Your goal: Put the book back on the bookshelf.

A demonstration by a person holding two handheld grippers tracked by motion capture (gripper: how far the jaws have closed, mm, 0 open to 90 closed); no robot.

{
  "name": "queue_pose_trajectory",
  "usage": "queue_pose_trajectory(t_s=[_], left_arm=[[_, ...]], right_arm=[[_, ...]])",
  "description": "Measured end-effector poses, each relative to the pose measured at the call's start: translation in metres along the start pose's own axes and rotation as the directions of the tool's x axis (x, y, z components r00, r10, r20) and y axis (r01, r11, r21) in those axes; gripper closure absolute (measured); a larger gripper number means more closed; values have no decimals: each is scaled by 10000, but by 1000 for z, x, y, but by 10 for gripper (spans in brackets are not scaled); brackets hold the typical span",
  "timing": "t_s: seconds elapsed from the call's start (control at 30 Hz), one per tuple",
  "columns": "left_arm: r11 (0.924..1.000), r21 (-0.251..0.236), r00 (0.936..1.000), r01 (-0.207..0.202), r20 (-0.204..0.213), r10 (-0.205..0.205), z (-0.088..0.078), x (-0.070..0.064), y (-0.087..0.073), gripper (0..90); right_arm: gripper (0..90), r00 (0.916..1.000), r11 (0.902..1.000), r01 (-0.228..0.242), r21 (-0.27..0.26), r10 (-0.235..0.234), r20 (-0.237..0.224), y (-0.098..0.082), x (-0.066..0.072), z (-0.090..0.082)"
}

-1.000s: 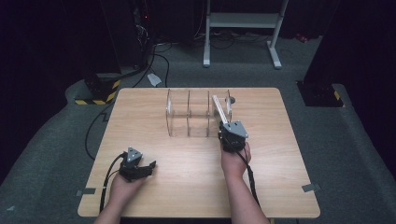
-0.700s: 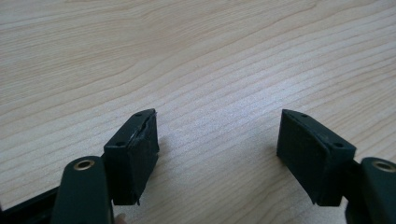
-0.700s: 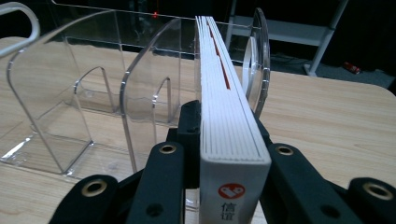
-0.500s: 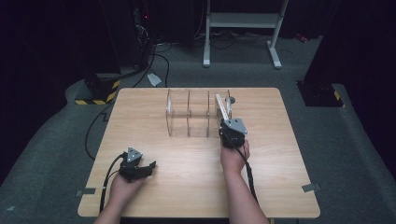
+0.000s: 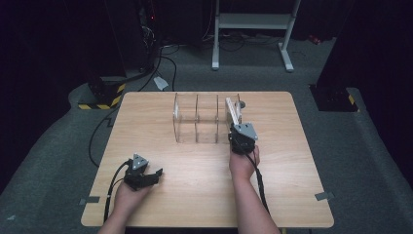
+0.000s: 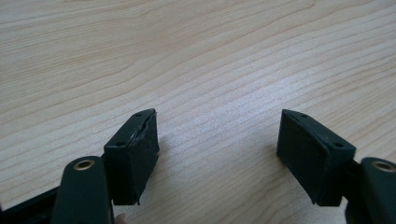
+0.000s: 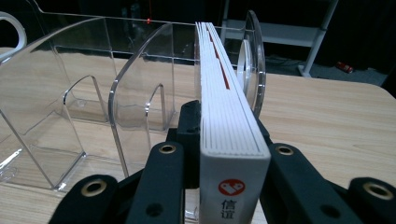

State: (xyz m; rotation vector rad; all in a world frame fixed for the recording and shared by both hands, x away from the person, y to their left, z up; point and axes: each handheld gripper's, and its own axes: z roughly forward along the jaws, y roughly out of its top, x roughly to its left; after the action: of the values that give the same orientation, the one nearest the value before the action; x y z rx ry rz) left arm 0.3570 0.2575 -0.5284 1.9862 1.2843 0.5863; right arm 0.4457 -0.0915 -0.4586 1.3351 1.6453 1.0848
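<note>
The right gripper [image 7: 231, 154] had its fingers [image 7: 189, 135] pinched on the spine end of a white book [image 7: 229, 126], gripping it by its two covers so that it stood on edge with the page block facing up. Holding it thin-side-on looked deliberate: the book sat at the mouth of the rightmost slot of a clear plastic file rack [image 5: 197, 119], between two of its dividers, and only an upright book would slide in there. In the high view the book [image 5: 232, 111] already reached part-way into the rack, angled slightly toward the right gripper [image 5: 242, 138], which was just at the rack's front edge.

The rack was transparent acrylic, with rounded dividers [image 7: 135, 84] and low arched cut-outs at the base, glossy enough to catch reflections. The book had a matte white spine carrying a red round logo and dark printed characters, and its pages showed as fine parallel ridges with a few red marks along the top.

The left gripper [image 5: 140, 173] rested near the front left of the desk [image 5: 292, 161], well apart from the rack, probably parked out of the way. Its black padded fingers [image 6: 137, 149] were spread wide with nothing between them, above pale wood-grain laminate [image 6: 210, 60].
</note>
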Motion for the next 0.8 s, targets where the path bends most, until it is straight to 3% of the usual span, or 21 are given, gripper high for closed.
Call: queue_pose_trajectory(t_s=[0.6, 0.8], left_arm=[[10000, -14, 10000, 2, 22, -2, -1, 0, -1, 294], [10000, -4, 10000, -7, 32, 7, -1, 0, -1, 294]], right_arm=[[701, 9995, 9995, -273, 187, 275, -147, -5, 0, -5], [645, 9970, 9984, -511, 238, 524, -566, -7, -4, -13]])
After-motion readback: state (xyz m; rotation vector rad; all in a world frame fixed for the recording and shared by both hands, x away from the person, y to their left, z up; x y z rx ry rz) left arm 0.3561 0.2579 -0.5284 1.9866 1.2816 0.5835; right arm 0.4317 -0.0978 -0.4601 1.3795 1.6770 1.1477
